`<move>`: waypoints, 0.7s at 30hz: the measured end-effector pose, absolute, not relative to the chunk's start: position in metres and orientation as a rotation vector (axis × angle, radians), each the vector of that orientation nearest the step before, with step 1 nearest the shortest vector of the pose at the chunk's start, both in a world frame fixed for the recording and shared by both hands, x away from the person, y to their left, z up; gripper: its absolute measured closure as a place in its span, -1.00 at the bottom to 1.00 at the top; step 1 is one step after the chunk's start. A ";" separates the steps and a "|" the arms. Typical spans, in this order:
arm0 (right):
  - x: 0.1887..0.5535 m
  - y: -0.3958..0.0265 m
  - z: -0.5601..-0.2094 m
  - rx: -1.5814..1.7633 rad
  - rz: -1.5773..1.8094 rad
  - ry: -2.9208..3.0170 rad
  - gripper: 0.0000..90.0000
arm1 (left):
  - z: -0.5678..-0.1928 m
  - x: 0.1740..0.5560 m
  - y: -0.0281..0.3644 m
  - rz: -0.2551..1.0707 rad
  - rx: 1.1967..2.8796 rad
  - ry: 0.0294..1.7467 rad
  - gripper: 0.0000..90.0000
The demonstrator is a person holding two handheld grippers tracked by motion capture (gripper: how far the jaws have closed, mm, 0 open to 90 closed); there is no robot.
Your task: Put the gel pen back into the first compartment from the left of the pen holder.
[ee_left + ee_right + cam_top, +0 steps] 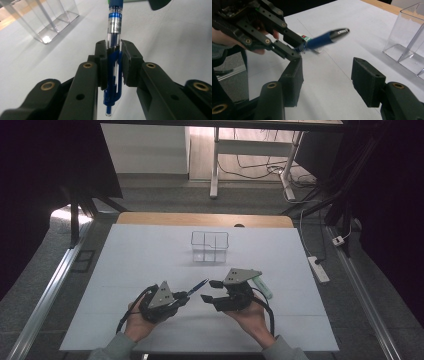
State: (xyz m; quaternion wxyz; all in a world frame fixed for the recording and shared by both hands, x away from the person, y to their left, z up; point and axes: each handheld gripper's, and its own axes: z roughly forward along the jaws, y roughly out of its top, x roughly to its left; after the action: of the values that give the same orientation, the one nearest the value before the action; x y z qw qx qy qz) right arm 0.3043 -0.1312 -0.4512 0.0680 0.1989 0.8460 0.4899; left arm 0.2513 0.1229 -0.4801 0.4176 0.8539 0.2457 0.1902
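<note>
Carefully: left gripper (113, 62) clamps the blue pen (114, 50) just short of the clear organizer (210, 246); right gripper (327, 82), jaws wide and empty, should close squarely on the pen's grip end.

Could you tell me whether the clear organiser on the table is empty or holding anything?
Empty: through the organiser's clear walls, only the white table shows.

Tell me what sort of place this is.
Probably a lab or workshop set up for recording handling tasks. A table under a plain white sheet stands on a grey floor, with loose cables and a power strip beyond it, and a person holds a camera-bearing gripper in each hand.
</note>
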 end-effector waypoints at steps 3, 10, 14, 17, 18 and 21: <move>0.304 -0.130 -0.451 0.594 1.498 2.549 0.01 | -0.481 0.251 0.116 0.472 2.148 0.603 0.68; 0.302 -0.129 -0.450 0.580 1.525 2.541 0.20 | -0.484 0.251 0.103 0.453 2.158 0.565 0.68; 0.301 -0.129 -0.450 0.582 1.564 2.531 0.38 | -0.486 0.250 0.097 0.447 2.178 0.540 0.68; 0.301 -0.130 -0.449 0.576 1.579 2.528 0.51 | -0.488 0.250 0.092 0.447 2.190 0.529 0.68; 0.301 -0.130 -0.449 0.575 1.590 2.528 0.54 | -0.488 0.250 0.092 0.448 2.193 0.527 0.68; 0.300 -0.130 -0.449 0.560 1.615 2.539 0.64 | -0.489 0.250 0.091 0.459 2.191 0.525 0.67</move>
State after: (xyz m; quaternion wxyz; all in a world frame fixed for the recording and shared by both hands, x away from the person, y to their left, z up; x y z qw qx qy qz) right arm 0.3004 -0.1299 -0.4486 0.0401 0.1829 0.8288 0.5273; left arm 0.2502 0.0912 -0.4889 0.4088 0.8696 0.2085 0.1823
